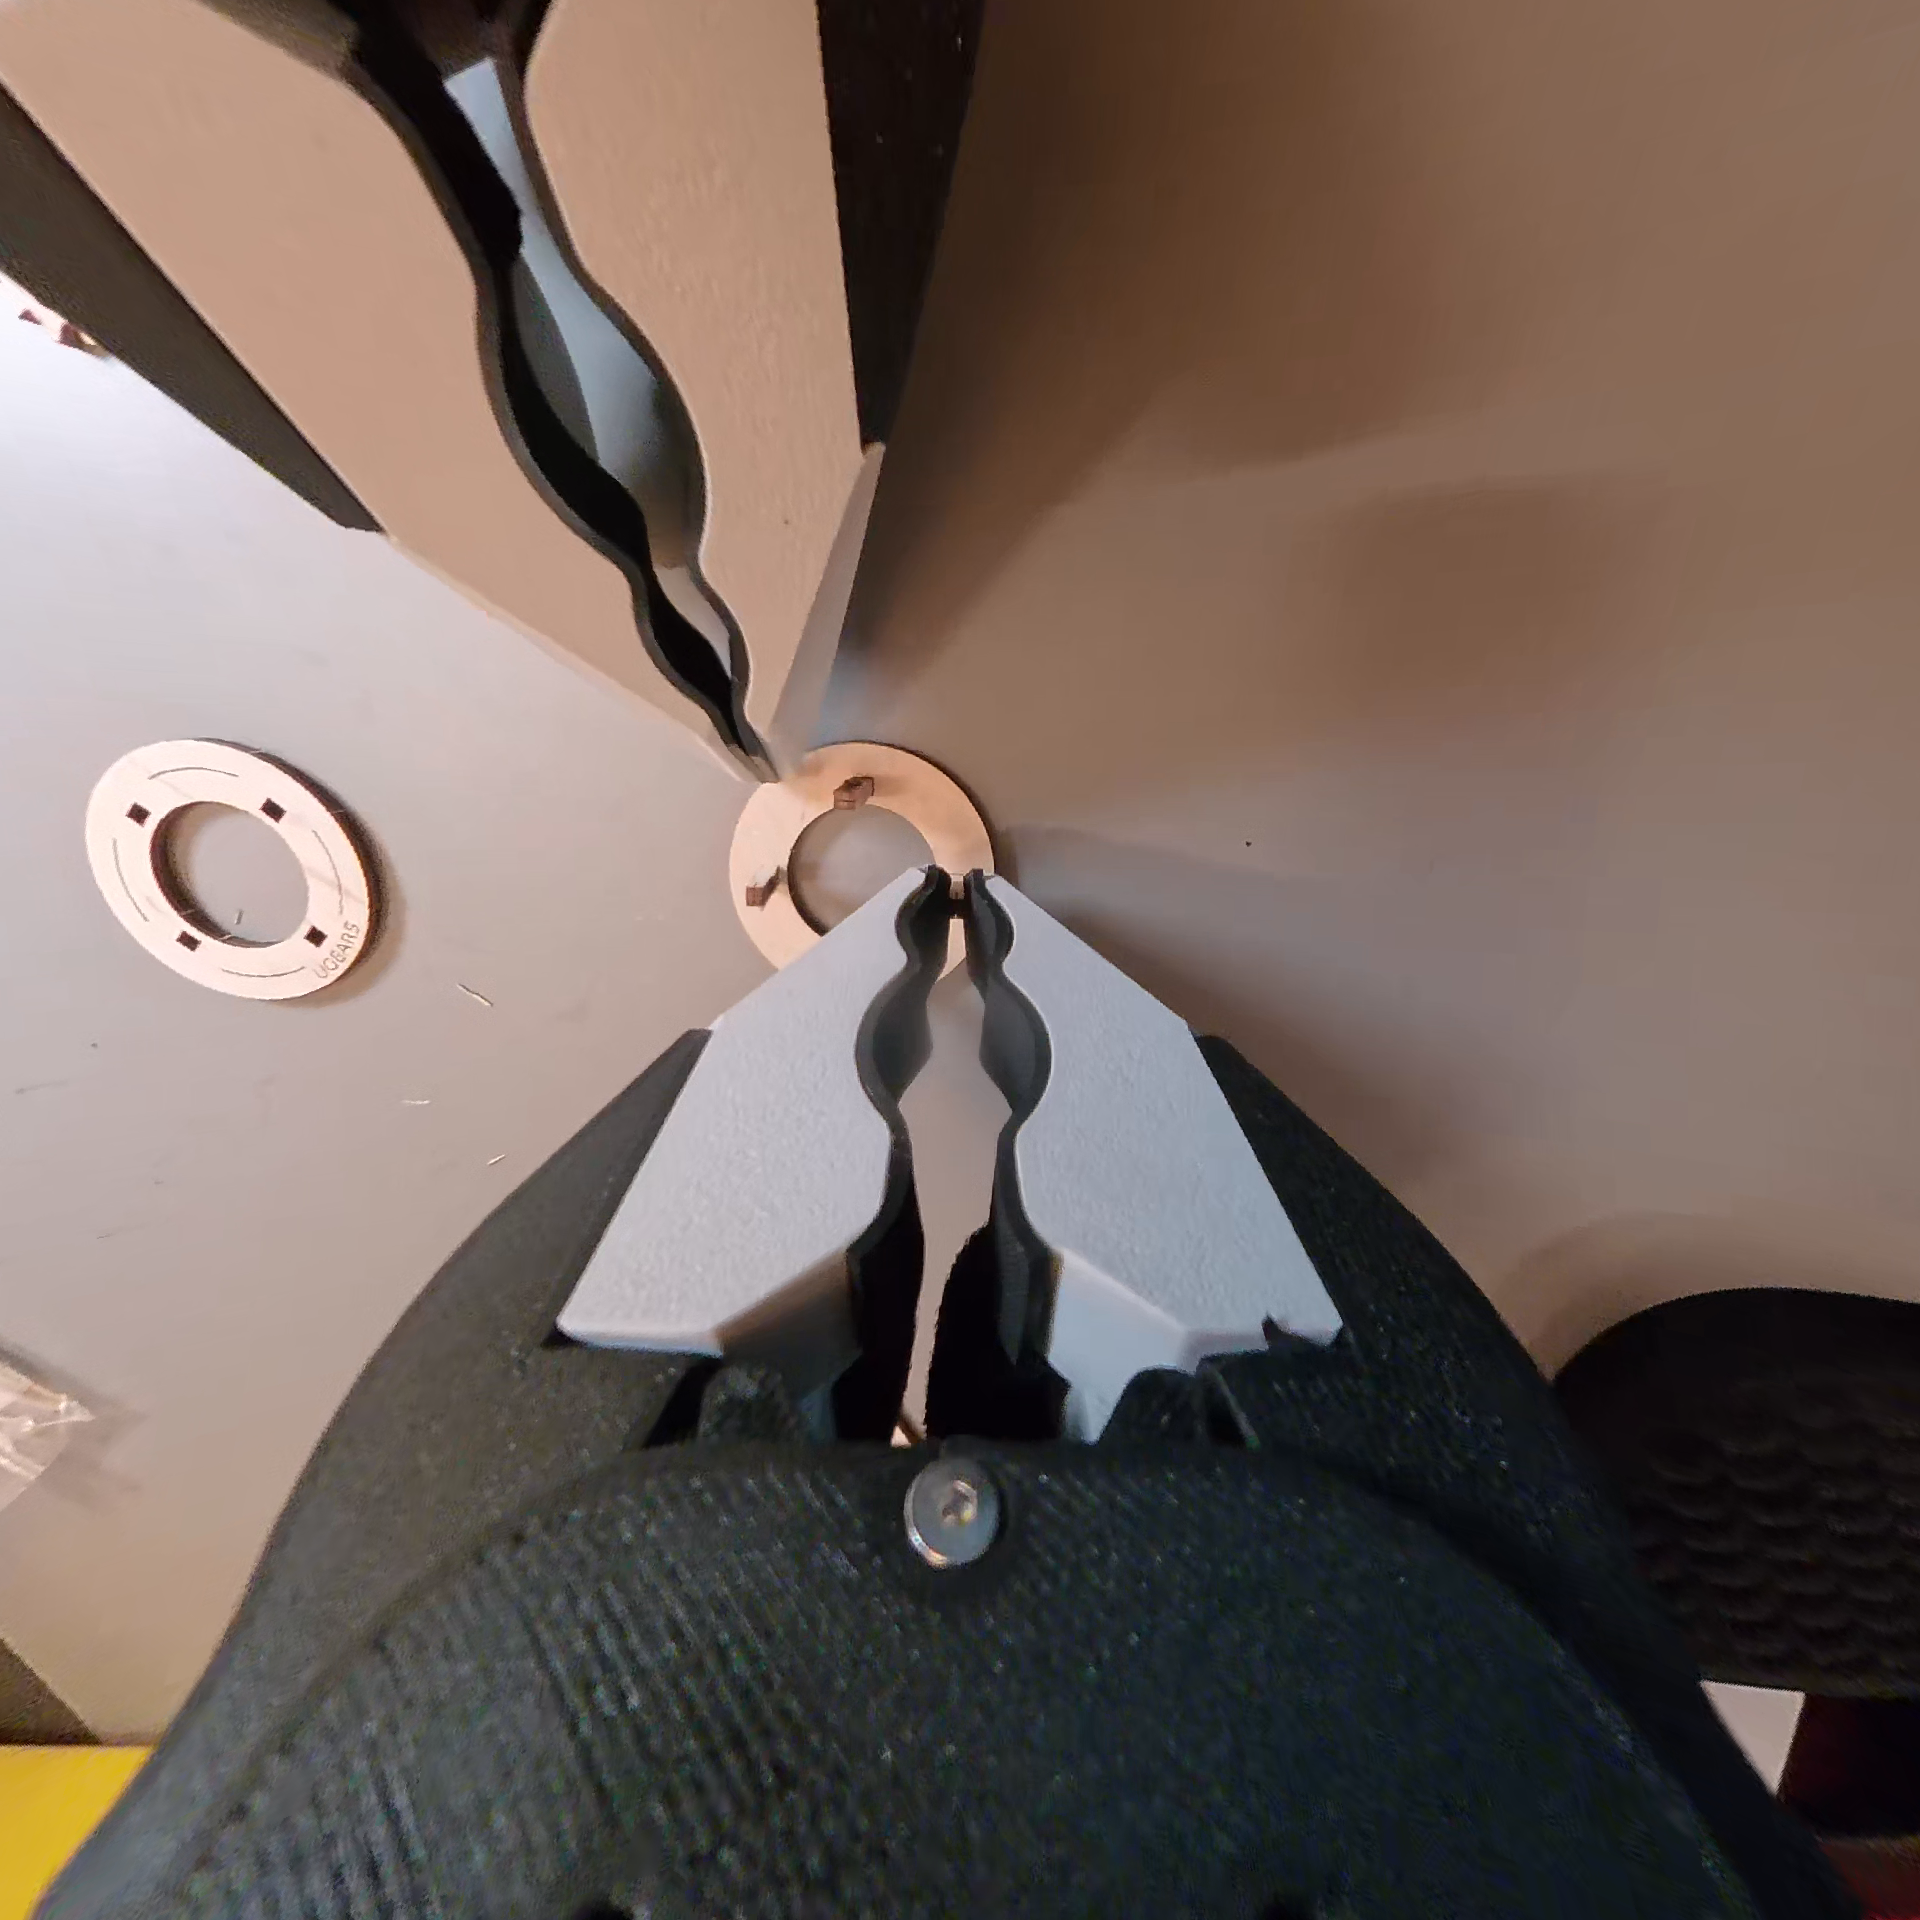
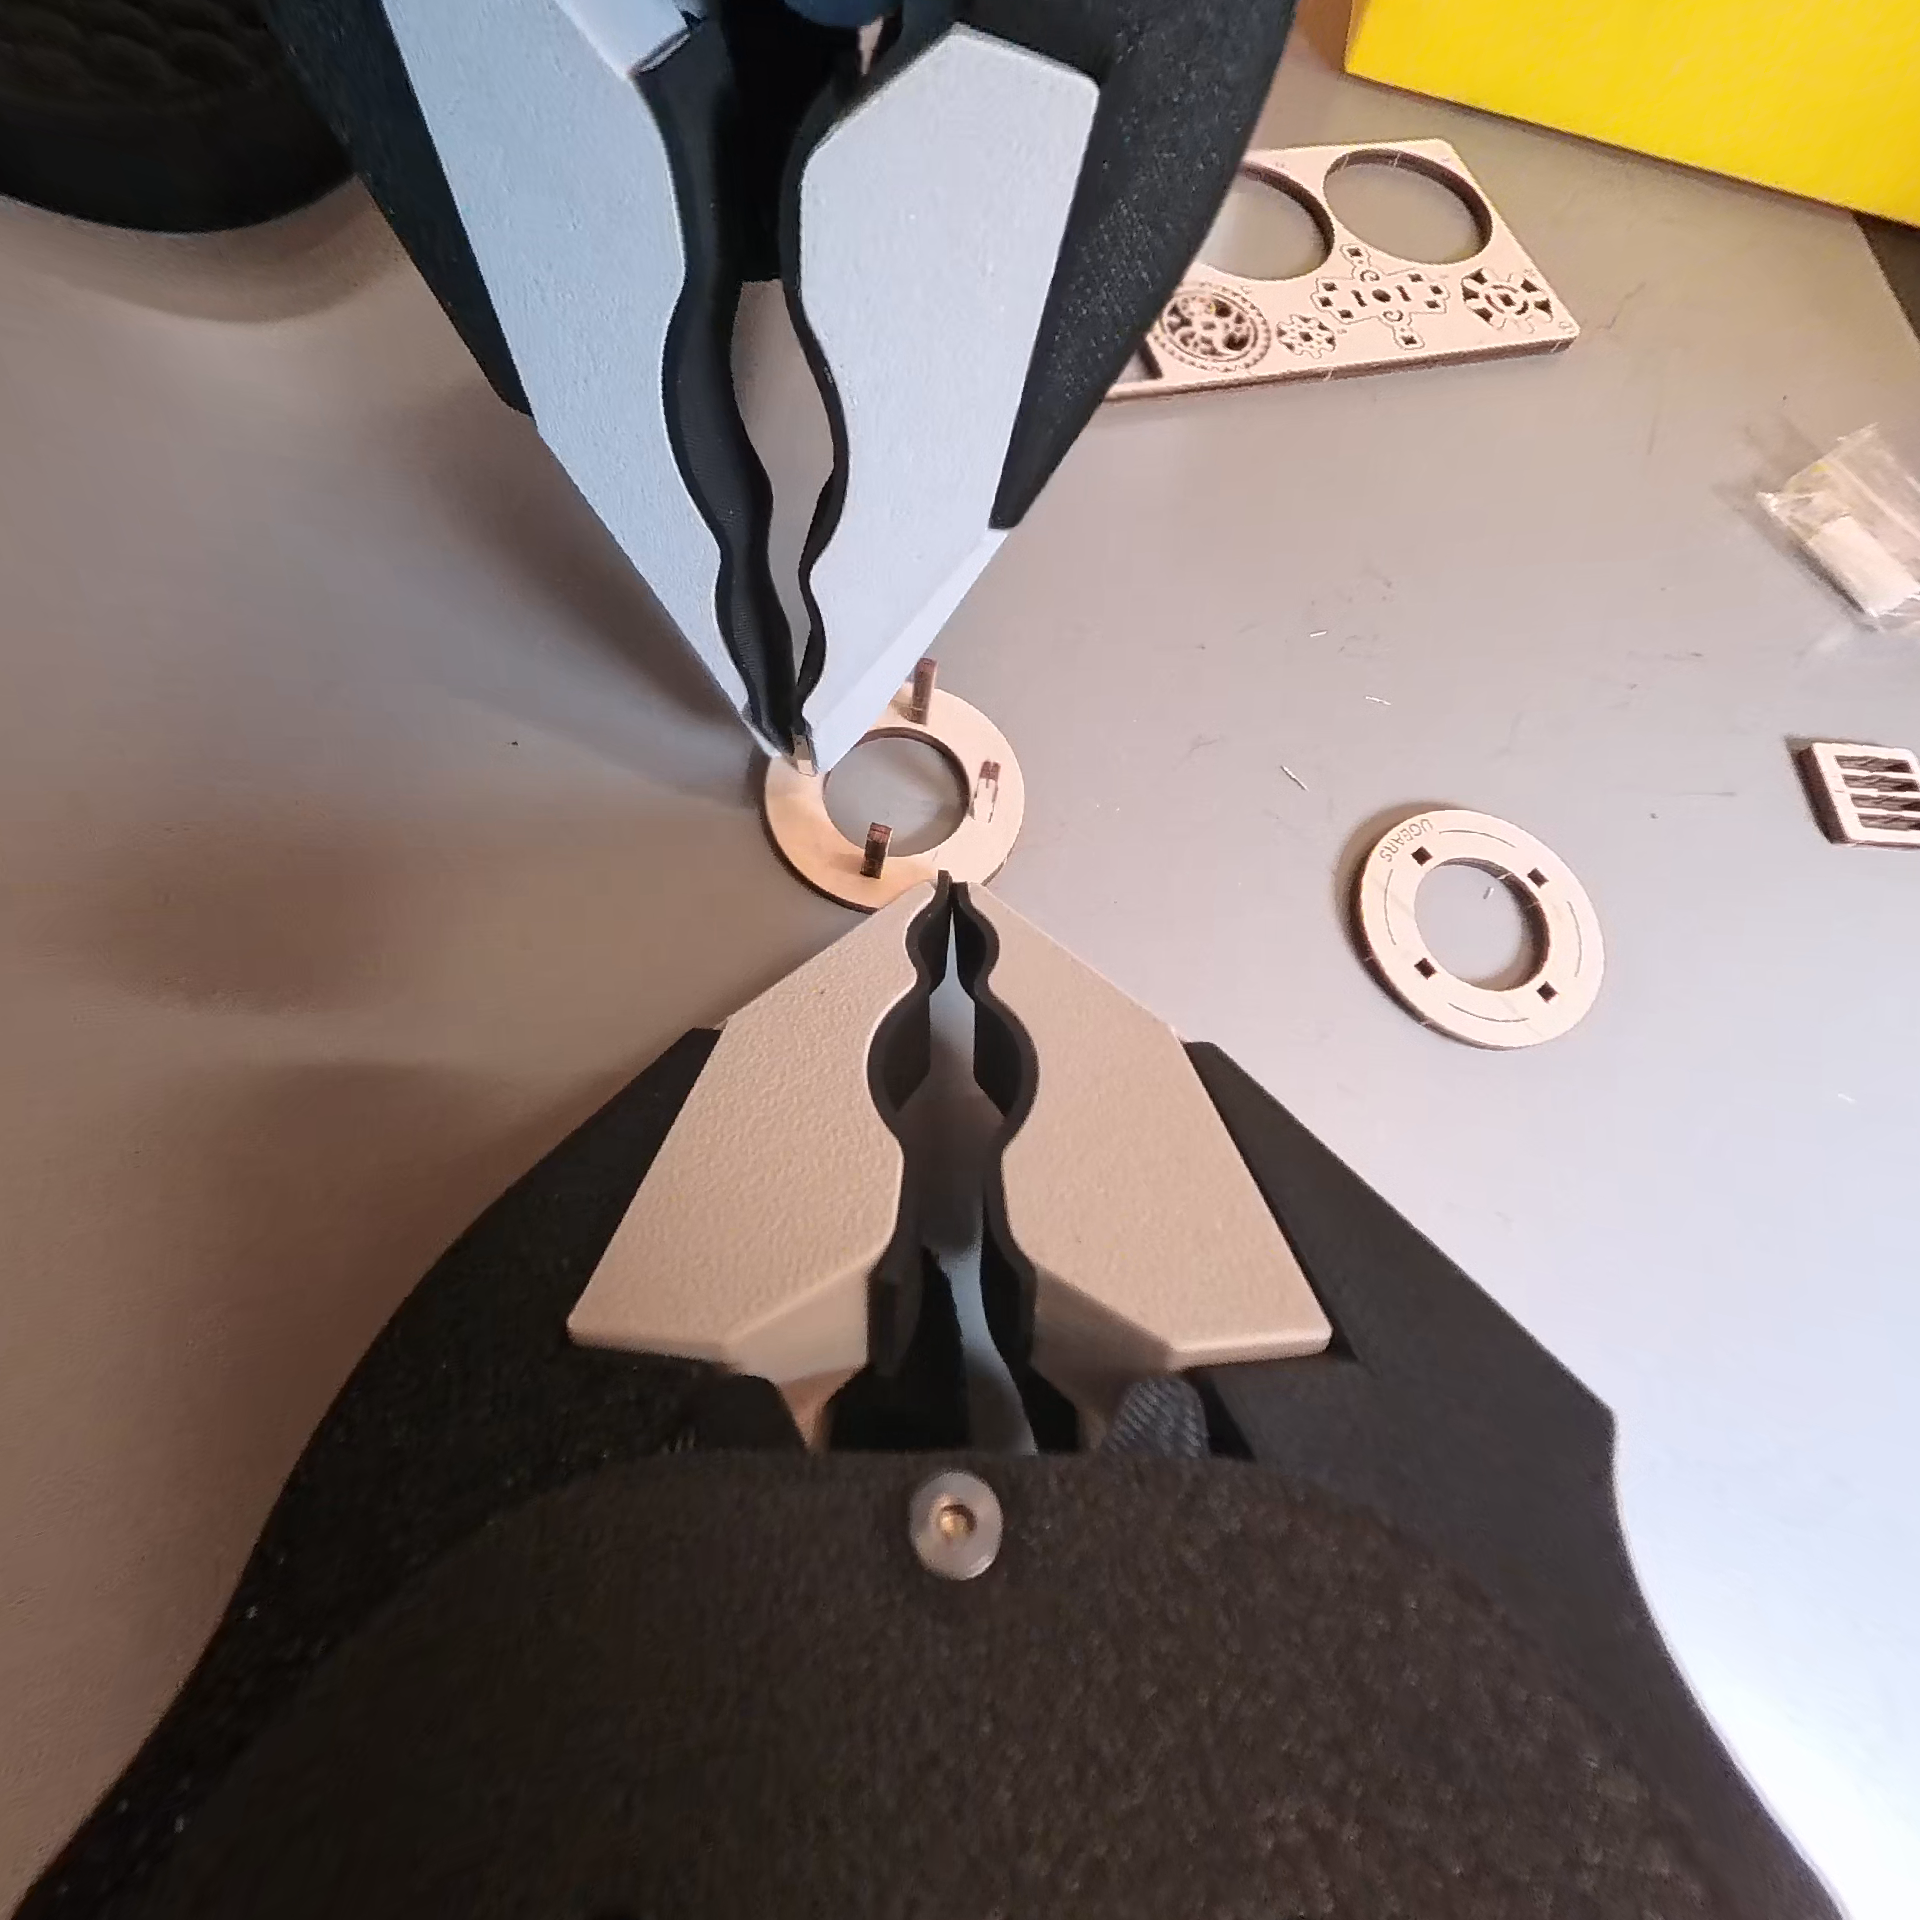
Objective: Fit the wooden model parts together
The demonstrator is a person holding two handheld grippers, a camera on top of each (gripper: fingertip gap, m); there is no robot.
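A grey counter [image 2: 1351, 623] carries a wooden ring with upright pegs [image 2: 966, 831], a second flat ring [image 2: 1481, 1023], a punched-out parts sheet [image 2: 1351, 301] and a yellow box [image 2: 1662, 83]. The left hand-held gripper [image 2: 795, 758] pinches a small peg [image 2: 802, 767] at the pegged ring's rim. The right hand-held gripper [image 2: 951, 888], closed on nothing, touches the ring's near edge.

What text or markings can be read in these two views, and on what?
Loose flat pale wooden ring with four square holes: one short engraved word along the rim, legible; I don't transcribe writing.
Pale wooden ring with upright pegs: small engraved mark, too small to read.
Laser-cut wooden sheet: cut patterns, no readable text.
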